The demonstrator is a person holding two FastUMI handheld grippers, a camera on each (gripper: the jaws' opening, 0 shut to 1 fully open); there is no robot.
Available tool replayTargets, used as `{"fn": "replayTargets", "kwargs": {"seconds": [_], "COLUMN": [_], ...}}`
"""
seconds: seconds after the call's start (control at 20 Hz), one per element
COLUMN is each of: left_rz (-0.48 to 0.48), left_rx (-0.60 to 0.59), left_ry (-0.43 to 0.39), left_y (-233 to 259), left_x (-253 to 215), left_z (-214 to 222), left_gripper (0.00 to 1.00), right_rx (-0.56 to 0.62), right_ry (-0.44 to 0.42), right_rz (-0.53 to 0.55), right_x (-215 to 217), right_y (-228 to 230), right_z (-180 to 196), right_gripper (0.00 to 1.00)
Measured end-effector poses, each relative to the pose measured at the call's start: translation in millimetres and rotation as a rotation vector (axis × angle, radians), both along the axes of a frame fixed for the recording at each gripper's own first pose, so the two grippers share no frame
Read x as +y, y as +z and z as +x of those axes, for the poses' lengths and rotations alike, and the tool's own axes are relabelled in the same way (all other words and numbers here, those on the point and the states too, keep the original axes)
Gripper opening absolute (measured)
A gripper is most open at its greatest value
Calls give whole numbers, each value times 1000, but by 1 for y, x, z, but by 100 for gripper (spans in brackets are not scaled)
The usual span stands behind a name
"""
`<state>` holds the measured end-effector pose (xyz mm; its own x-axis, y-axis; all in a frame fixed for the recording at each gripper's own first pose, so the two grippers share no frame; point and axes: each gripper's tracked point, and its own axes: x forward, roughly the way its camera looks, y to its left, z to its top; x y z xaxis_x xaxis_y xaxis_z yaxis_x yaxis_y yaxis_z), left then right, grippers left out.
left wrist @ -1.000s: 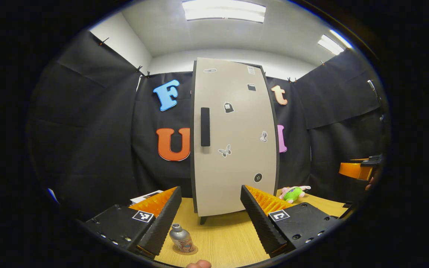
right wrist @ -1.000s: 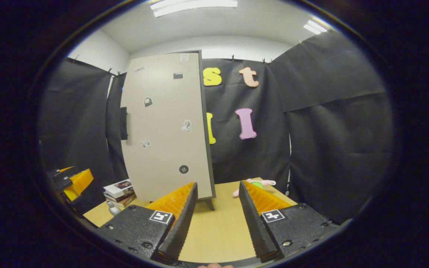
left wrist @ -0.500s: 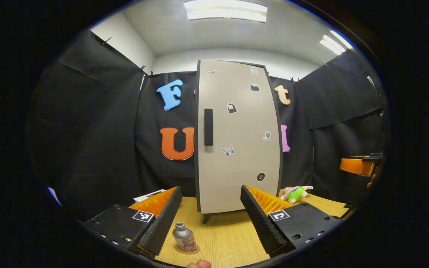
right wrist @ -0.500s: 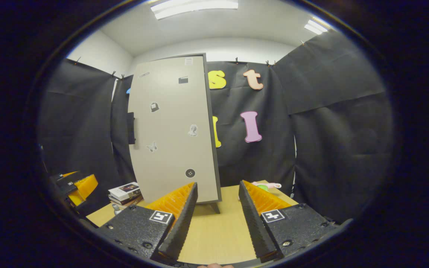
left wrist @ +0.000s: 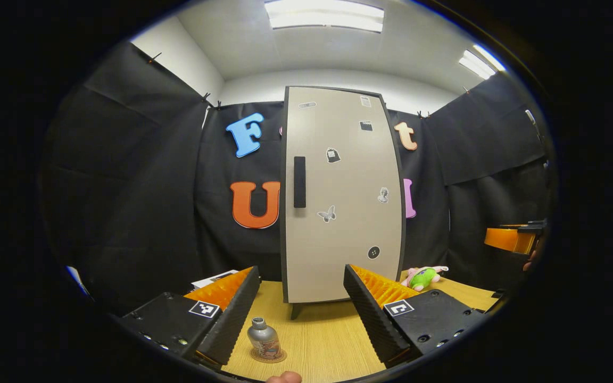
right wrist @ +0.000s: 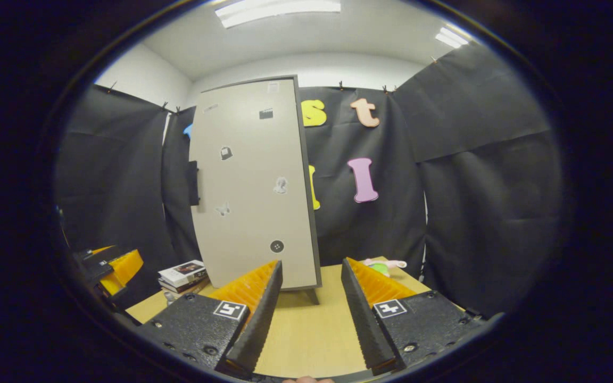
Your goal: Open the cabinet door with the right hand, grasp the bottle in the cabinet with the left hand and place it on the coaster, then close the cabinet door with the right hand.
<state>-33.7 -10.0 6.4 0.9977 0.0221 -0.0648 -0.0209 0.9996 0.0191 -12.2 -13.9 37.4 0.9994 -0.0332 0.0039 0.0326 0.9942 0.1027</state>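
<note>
The cabinet (left wrist: 341, 197) stood upright straight ahead of the left gripper (left wrist: 301, 314), its pale door (left wrist: 349, 213) shut flush and facing the camera, with a dark vertical handle (left wrist: 299, 182) near the door's left edge and several small stickers scattered over the panel. In the right gripper view the same cabinet (right wrist: 256, 186) rose ahead and to the left of the right gripper (right wrist: 309, 314), seen at a slant. The wooden table (left wrist: 317, 335) stretched out beneath both tools, and the cabinet's short legs rested on it just beyond the fingertips. The left gripper's fingers were spread wide with nothing between them, hanging above the tabletop; the right gripper's fingers were likewise spread apart and empty. A stack of books (right wrist: 183, 275) lay on the table ahead and to the left of the right gripper, beside the cabinet's base. The other tool (right wrist: 109, 266) showed farther off at the left edge of the right gripper view. A green and pink plush toy (left wrist: 424, 275) lay on the table ahead and to the right of the left gripper, past the cabinet's right corner. The bottle (left wrist: 264, 338), small and silver with a printed wrap, stood upright on the round coaster (left wrist: 269, 356), just inside the left gripper's left finger and low between the two fingers, touching neither.
</note>
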Motion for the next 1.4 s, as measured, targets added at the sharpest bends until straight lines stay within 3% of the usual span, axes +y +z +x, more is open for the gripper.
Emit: {"fn": "replayTargets", "kwargs": {"seconds": [0.1, 0.15, 0.2, 0.4, 0.45, 0.5, 0.6, 1.25, 1.3, 1.35, 1.4], "left_rz": [1, 1, 2, 4, 3, 3, 4, 7, 5, 4, 2], "left_rx": [-1, -2, -3, -2, -1, -1, -1, -5, -5, -5, -4], "left_ry": [-1, -2, -4, -8, -8, -8, -8, -13, -13, -12, -12], "left_y": [0, 0, -1, -3, -3, -3, -3, -4, -5, -6, -6], "left_x": [0, 1, 0, 1, 1, 1, 1, 1, 1, 1, 1], "left_z": [0, 1, 1, 2, 2, 2, 2, 0, 0, 0, 0], "left_gripper": [96, 96, 96, 96, 100, 96, 96, 96, 96, 100, 96], "right_rx": [-4, -4, -3, 2, 4, 6, 0, -1, -2, 0, 0], "right_ry": [-3, -4, -5, -6, -5, -5, -7, -10, -10, -10, -9], "right_rz": [-2, -1, 1, 6, 5, 5, 9, 29, 33, 35, 37], "right_x": [-2, -3, -2, -3, -3, -2, -3, -11, -12, -13, -13], "right_y": [1, 1, 0, -2, -2, -3, -2, -6, -6, -6, -6], "right_z": [0, 1, 1, 2, 2, 2, 2, -2, -2, -2, -2], "right_gripper": [73, 69, 73, 70, 69, 73, 69, 73, 69, 69, 69]}}
